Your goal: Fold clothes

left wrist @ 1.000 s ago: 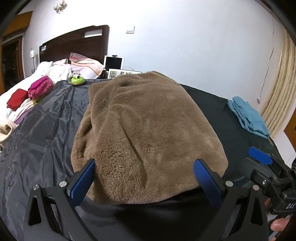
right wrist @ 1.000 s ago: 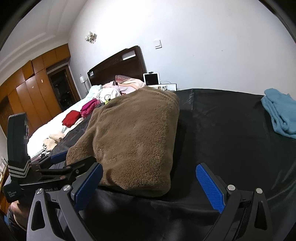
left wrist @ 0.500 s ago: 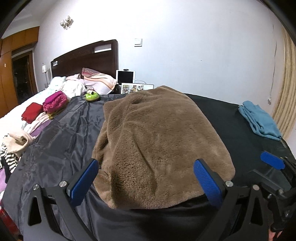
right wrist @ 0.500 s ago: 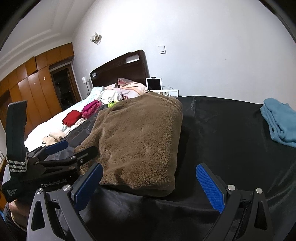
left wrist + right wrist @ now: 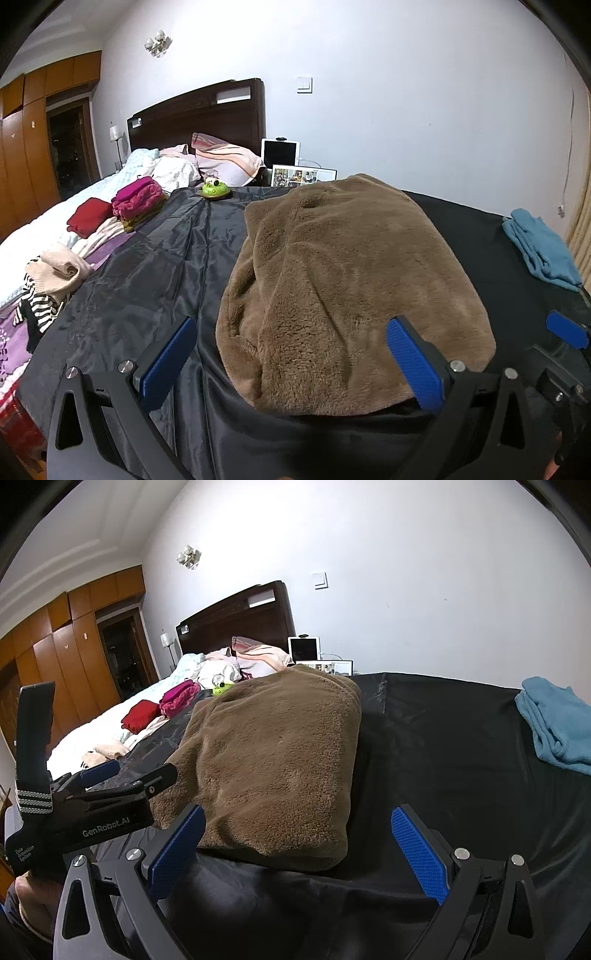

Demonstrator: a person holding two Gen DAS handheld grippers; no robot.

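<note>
A white-walled bedroom holds a bed (image 5: 48,236) with a dark headboard (image 5: 199,110) and wardrobes (image 5: 48,657) to the left; a black sheet (image 5: 443,738) covers the work surface. On it lies a folded brown fleece (image 5: 343,284), with a blue garment (image 5: 539,247) well apart at the right edge. Left gripper (image 5: 291,362) and right gripper (image 5: 299,849) hover side by side at the fleece's near edge, fingers wide, holding nothing.

Blue towel (image 5: 557,727) cut off (right edge); photo frame (image 5: 334,666) half-hidden.
</note>
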